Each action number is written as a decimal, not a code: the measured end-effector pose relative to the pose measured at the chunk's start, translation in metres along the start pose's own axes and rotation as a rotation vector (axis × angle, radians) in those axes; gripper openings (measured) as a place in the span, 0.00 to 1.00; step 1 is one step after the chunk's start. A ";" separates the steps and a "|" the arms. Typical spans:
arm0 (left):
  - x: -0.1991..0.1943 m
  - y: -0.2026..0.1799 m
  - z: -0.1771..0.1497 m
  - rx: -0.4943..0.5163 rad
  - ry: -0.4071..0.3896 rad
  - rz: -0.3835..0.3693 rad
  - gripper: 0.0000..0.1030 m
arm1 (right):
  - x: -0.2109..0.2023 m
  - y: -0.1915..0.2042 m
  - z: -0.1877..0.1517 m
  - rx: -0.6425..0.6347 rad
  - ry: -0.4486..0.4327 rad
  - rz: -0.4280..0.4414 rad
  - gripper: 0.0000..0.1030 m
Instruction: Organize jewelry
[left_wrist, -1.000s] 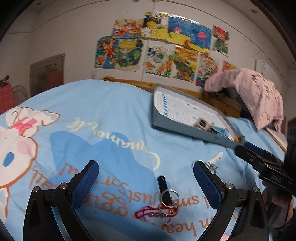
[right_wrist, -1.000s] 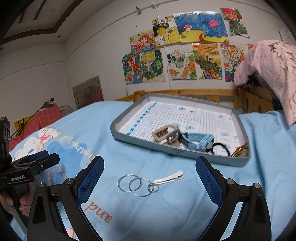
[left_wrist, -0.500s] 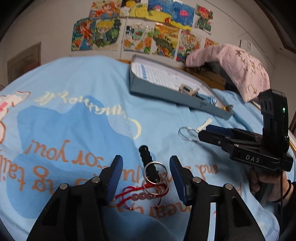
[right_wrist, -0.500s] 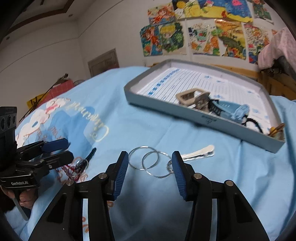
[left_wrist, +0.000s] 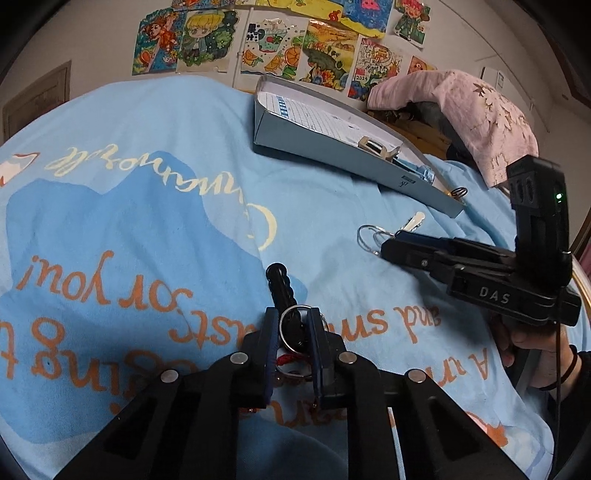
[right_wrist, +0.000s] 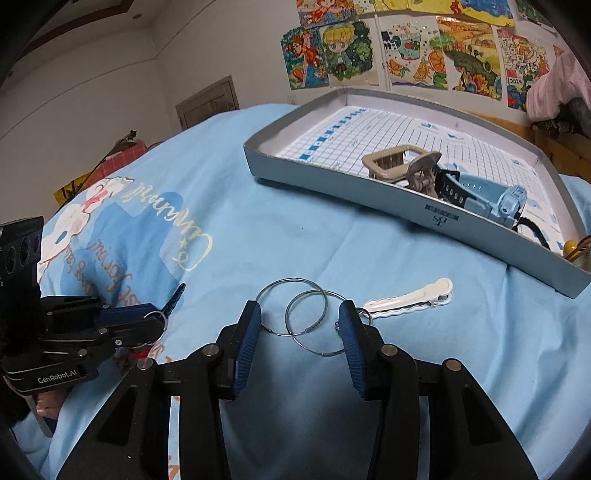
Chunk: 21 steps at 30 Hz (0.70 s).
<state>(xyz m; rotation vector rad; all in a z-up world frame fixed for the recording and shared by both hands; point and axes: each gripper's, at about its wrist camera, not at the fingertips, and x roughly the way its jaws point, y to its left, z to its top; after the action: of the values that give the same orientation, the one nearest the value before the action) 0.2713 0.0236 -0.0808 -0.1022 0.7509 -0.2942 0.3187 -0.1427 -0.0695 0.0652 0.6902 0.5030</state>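
Observation:
My left gripper (left_wrist: 291, 325) is shut on a steel ring (left_wrist: 295, 328) with a black hair tie (left_wrist: 280, 288) through it; a red bead bracelet (left_wrist: 290, 360) lies under the fingers on the blue bedsheet. My right gripper (right_wrist: 299, 321) is partly open, its pads either side of two linked silver hoops (right_wrist: 306, 317), down on the sheet. A white hair clip (right_wrist: 410, 297) lies just right of them. The grey tray (right_wrist: 369, 192) beyond holds a beige claw clip (right_wrist: 402, 166), a blue watch (right_wrist: 484, 195) and other pieces.
The tray (left_wrist: 332, 147) sits at the far side of the bed. A pink cloth (left_wrist: 461, 110) is draped over the wooden headboard at the right. Drawings hang on the wall. The left gripper (right_wrist: 122, 325) shows at the left of the right wrist view.
Both grippers have come down and forward to the sheet. The left one closed from wide open onto the ring and hair tie. The right one narrowed around the hoops.

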 end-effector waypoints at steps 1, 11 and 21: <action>0.000 0.000 0.000 -0.002 -0.005 -0.004 0.14 | 0.001 0.000 0.000 0.002 0.009 0.000 0.31; -0.019 0.015 -0.001 -0.064 -0.091 -0.113 0.14 | 0.007 0.003 -0.004 0.012 0.040 0.012 0.15; -0.023 0.016 0.000 -0.080 -0.097 -0.138 0.14 | 0.004 0.010 -0.006 -0.022 0.030 0.047 0.02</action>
<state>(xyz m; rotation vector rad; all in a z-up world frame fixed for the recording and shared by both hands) 0.2585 0.0455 -0.0690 -0.2427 0.6603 -0.3879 0.3137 -0.1330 -0.0745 0.0530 0.7137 0.5574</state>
